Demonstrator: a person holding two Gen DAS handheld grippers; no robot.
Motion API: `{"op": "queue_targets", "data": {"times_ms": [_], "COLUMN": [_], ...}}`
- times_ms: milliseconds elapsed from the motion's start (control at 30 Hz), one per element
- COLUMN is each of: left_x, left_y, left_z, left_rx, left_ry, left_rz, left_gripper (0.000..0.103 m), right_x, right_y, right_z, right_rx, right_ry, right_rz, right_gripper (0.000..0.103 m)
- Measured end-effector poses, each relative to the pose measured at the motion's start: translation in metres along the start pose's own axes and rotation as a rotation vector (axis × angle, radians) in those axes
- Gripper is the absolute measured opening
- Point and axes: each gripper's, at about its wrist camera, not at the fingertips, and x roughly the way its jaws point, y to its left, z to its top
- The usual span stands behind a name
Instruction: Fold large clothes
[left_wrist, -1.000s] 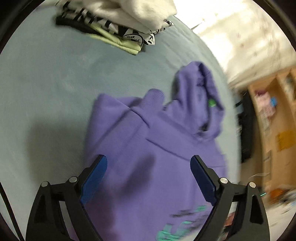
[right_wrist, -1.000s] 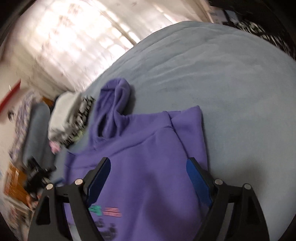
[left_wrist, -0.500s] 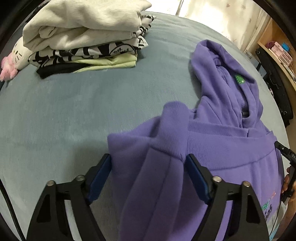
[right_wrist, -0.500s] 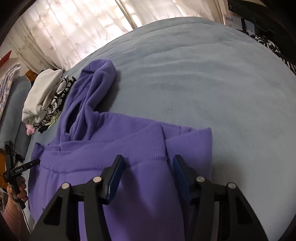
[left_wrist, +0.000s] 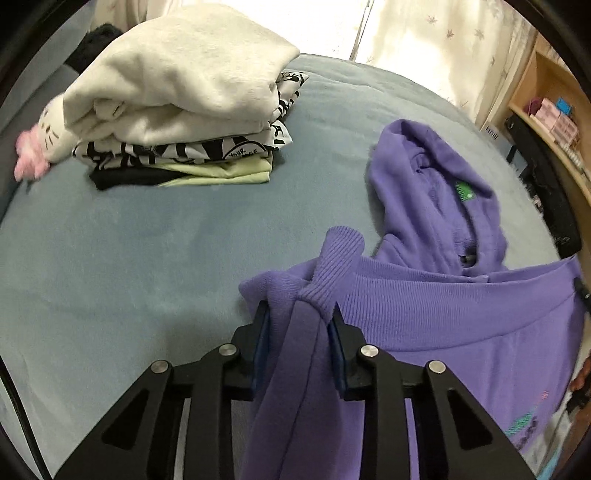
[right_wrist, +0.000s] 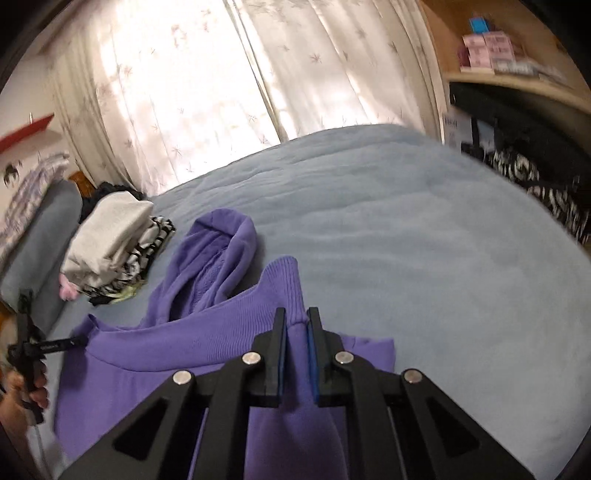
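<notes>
On the grey-blue bed (left_wrist: 147, 266), far left, sits a stack of folded clothes (left_wrist: 184, 122), set aside so the middle stays free for the purple hoodie (left_wrist: 461, 314). It lies spread across the bed, hood (left_wrist: 436, 192) pointing toward the curtains (right_wrist: 221, 92). The left tongs (left_wrist: 297, 332) are closing on a bunched corner where a ribbed cuff crosses the ribbed hem, cloth pressed between the blue pads. The right tongs (right_wrist: 295, 343) are nearly shut, pinching the other corner, a ribbed cuff standing up above them. Holding both corners likely lets the bottom be carried toward the hood in one fold. Its fleece looks thick and soft, with a green neck label and teal print low on the front.
</notes>
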Motion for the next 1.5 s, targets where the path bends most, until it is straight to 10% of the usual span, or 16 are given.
{"op": "queue_targets", "data": {"times_ms": [267,367,533,800,933,1167,1267,1333,1500], "left_x": [0.054,0.058,0.048,-0.017,-0.011,0.052,0.055,0.056,0.039], "left_y": [0.014,0.028,0.046,0.014,-0.005,-0.008,0.01,0.016,0.012], "left_z": [-0.009,-0.018,-0.016,-0.01,-0.001,-0.005,-0.004,-0.003,-0.006], "left_rx": [-0.004,0.004,-0.069,0.028,0.03,0.028,-0.032,-0.049,-0.057], "left_ry": [-0.042,-0.098,-0.103,-0.238,-0.182,-0.066,-0.066,-0.059,-0.057], "left_rz": [0.065,0.063,-0.002,0.092,0.054,0.194,0.12,0.095,0.108], "left_gripper": [0.041,0.066,0.068,0.062,0.02,0.02,0.021,0.022,0.022], "right_x": [0.09,0.088,0.081,0.034,0.05,0.097,0.1,0.096,0.064], "right_y": [-0.014,-0.016,-0.011,0.02,0.062,0.072,0.025,-0.013,-0.005], "right_z": [-0.039,-0.045,-0.039,-0.021,-0.027,-0.044,-0.039,-0.038,-0.034], "right_rx": [0.042,0.047,0.016,0.083,0.014,-0.06,-0.007,0.07,0.055], "right_ry": [0.195,0.167,0.196,0.075,0.131,0.23,0.227,0.238,0.231], "right_rz": [-0.153,-0.155,-0.166,-0.146,-0.049,-0.074,-0.233,-0.194,-0.199], "right_gripper": [0.009,0.009,0.012,0.015,0.015,0.015,0.015,0.0,0.01]}}
